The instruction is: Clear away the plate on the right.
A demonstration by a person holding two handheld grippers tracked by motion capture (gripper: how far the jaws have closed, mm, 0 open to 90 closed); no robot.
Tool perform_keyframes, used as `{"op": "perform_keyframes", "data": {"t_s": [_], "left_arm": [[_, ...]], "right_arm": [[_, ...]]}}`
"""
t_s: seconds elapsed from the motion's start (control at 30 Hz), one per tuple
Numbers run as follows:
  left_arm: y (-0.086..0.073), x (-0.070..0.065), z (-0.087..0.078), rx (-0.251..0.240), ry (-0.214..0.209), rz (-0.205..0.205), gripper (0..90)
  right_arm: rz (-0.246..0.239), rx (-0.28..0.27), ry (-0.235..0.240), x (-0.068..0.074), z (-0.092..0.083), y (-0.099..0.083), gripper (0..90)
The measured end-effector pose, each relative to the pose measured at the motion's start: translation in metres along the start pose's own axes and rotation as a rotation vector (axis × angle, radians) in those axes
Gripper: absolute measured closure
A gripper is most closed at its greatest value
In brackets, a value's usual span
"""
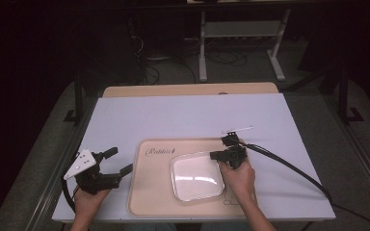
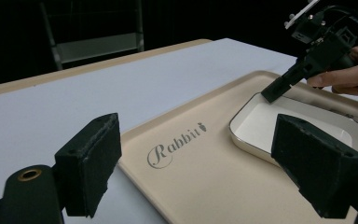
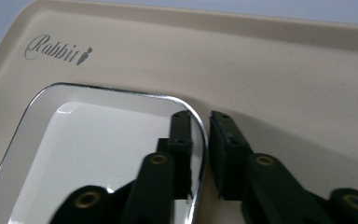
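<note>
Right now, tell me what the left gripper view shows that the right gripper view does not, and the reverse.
Left gripper view: the left claw with its jaws wide apart and nothing between them, the white table top, the dark room behind, and the person's right hand bringing the right claw down to the dish.

Right gripper view: a close look at the right claw's jaws set either side of the white dish's rim, one inside and one outside, with narrow gaps showing.

Both: the beige tray, its Rabbit lettering and the dish.
</note>
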State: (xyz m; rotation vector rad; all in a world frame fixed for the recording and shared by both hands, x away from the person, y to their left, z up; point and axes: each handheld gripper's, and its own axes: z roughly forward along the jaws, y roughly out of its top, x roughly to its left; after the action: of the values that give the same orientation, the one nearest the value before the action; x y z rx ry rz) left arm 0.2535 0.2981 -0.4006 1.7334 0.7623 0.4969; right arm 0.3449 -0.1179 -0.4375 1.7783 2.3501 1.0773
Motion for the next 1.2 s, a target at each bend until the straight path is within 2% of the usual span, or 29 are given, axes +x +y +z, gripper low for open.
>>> {"op": "perform_keyframes", "data": {"t_s": [0.23,0.4,0.73,0.8,1.2], "left_arm": [[0.0,0.0,0.0,0.0,-0.001,0.001,15.4],[0.0,0.0,0.0,0.0,-0.001,0.0,15.4],[0.0,0.0,-0.001,0.001,0.0,0.002,15.4],[0.0,0.0,0.0,0.002,-0.001,0.001,15.4],[0.0,0.0,0.0,0.006,-0.002,0.004,15.4]], "right_arm": [[-0.001,-0.031,-0.086,0.001,-0.004,-0.004,84.3],[0.0,-0.023,-0.069,-0.001,-0.003,-0.003,84.3],[-0.02,-0.021,-0.081,-0.001,-0.006,-0.005,83.6],[-0.025,-0.044,-0.072,-0.001,-0.009,-0.005,78.6],[-0.068,-0.133,-0.039,-0.003,-0.029,-0.007,63.6]]}}
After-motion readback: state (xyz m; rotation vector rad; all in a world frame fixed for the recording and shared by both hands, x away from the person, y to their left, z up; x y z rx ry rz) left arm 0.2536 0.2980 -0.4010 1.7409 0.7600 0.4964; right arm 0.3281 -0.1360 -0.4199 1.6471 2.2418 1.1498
